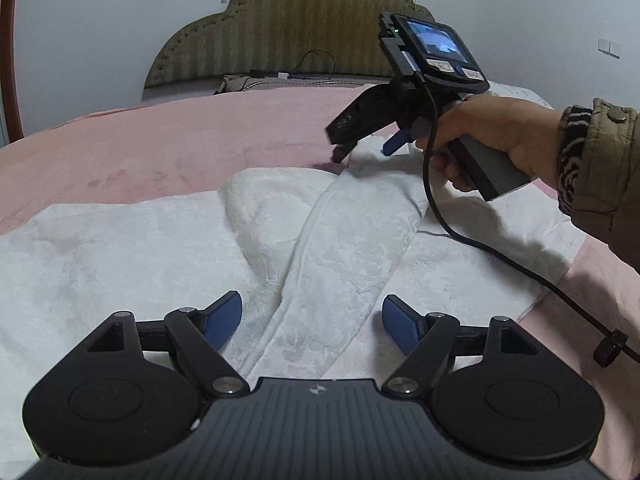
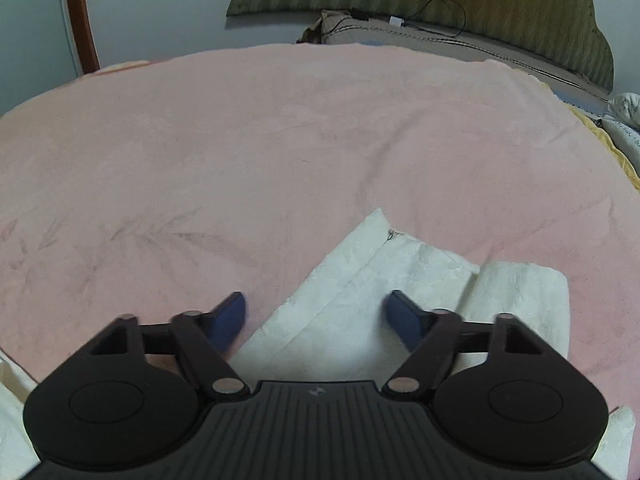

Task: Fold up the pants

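Note:
White textured pants (image 1: 320, 220) lie spread on a pink blanket (image 1: 160, 152), with one layer folded over into a long ridge down the middle. My left gripper (image 1: 312, 320) hovers low over the near end, open, the ridge lying between its blue fingers (image 1: 226, 318) without being pinched. A hand holds my right gripper (image 1: 366, 150) at the far end of the cloth, tips pointing down at it. In the right wrist view that gripper (image 2: 318, 316) is open above a white corner of the pants (image 2: 360, 300), and nothing is gripped.
A black cable (image 1: 480, 240) trails from the right gripper across the pants. An olive headboard (image 1: 304, 20), a pillow and a charger cable (image 2: 420, 16) lie at the far end. A wooden frame (image 2: 80, 16) stands left. Bedding (image 2: 624, 120) is piled at the right.

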`<state>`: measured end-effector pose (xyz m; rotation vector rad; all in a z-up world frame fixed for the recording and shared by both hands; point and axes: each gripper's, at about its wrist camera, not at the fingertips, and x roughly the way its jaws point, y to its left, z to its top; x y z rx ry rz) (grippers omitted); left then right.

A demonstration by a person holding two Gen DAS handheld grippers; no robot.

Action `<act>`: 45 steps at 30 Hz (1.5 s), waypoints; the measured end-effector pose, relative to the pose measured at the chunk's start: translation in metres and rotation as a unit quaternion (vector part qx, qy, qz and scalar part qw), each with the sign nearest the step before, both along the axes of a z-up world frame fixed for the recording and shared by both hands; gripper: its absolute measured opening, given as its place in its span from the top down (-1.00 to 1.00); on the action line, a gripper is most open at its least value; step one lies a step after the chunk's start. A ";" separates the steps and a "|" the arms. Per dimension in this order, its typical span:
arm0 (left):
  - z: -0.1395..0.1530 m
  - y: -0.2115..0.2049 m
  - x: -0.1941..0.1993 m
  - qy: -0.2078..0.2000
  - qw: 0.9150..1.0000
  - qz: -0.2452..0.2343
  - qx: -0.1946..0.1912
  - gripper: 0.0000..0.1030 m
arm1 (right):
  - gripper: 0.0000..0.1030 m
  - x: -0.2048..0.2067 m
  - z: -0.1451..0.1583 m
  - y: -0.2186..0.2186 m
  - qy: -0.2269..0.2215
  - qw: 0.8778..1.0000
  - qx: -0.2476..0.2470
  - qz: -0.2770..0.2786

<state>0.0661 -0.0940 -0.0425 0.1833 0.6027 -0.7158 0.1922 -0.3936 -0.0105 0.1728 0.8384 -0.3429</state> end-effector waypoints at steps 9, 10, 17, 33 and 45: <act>0.001 0.001 -0.001 0.000 1.000 0.004 -0.005 -0.55 | 0.83 -0.078 0.020 -0.033 -0.127 0.985 0.103 -0.063; 0.001 0.002 -0.001 0.000 1.000 0.004 -0.006 -0.55 | 0.83 -0.092 0.023 -0.038 -0.147 0.980 0.119 -0.069; 0.005 0.000 -0.007 -0.022 1.000 0.012 0.006 -0.31 | 0.83 -0.208 0.030 -0.077 -0.251 0.934 0.223 -0.119; -0.003 -0.045 -0.058 -0.176 0.973 -0.045 0.142 0.12 | 0.37 -0.290 -0.041 -0.130 -0.276 0.856 0.381 -0.214; 0.008 -0.042 -0.047 -0.140 0.984 -0.012 0.111 0.74 | 0.83 -0.270 -0.015 -0.141 -0.307 0.862 0.355 -0.190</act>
